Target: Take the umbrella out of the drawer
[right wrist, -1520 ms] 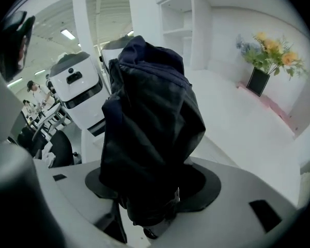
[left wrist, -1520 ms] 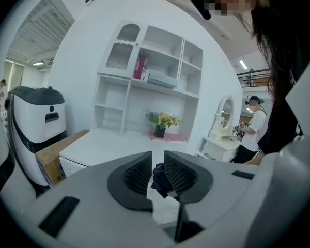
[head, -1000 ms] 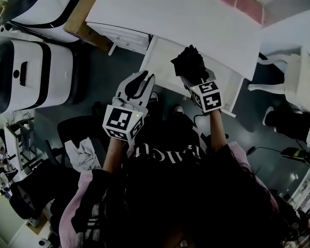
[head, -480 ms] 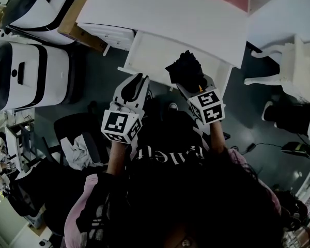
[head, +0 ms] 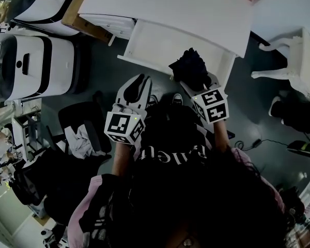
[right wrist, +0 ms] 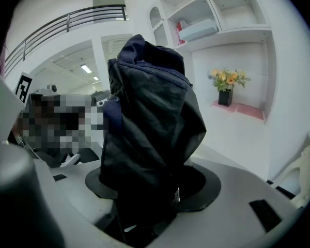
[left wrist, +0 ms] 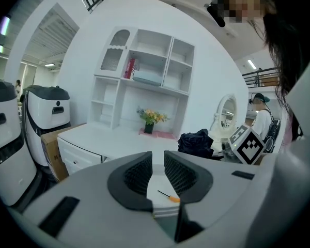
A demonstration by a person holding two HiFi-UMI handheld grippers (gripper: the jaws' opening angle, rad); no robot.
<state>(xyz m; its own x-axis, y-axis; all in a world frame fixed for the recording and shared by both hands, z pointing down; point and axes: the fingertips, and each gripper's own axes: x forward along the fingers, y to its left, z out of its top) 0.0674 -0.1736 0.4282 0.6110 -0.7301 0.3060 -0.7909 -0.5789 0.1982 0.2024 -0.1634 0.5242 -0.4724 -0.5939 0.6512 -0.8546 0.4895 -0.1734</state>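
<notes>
Dark fabric fills your right gripper [head: 195, 82]: its jaws pinch the folded umbrella [head: 188, 66], held up over the open drawer's [head: 155, 41] front edge, at one o'clock from you. Your left gripper [head: 143, 79], at eleven o'clock, is slightly spread and empty. The umbrella looks lifted out; carrying it clear seems all that's left.
</notes>
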